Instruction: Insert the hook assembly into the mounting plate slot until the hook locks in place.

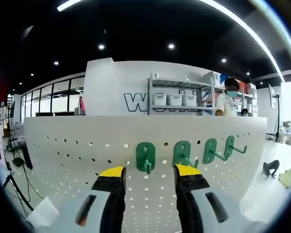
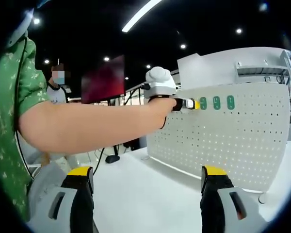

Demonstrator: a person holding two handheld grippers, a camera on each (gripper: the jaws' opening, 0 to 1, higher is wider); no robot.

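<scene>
Green hooks (image 1: 145,156) on white pegboard (image 1: 77,145); left gripper (image 1: 149,171) jaws apart, empty; right gripper (image 2: 148,174) likewise

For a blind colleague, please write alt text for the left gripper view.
Four green hooks hang in a row on a white pegboard, straight ahead of the open left gripper with its yellow-tipped fingers. Behind the board stand shelves with bins.

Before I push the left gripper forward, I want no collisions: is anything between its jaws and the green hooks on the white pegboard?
Nothing visible. The left gripper, jaws open, faces the white perforated pegboard, and the nearest green plastic hook sits just beyond its yellow tips.
</scene>
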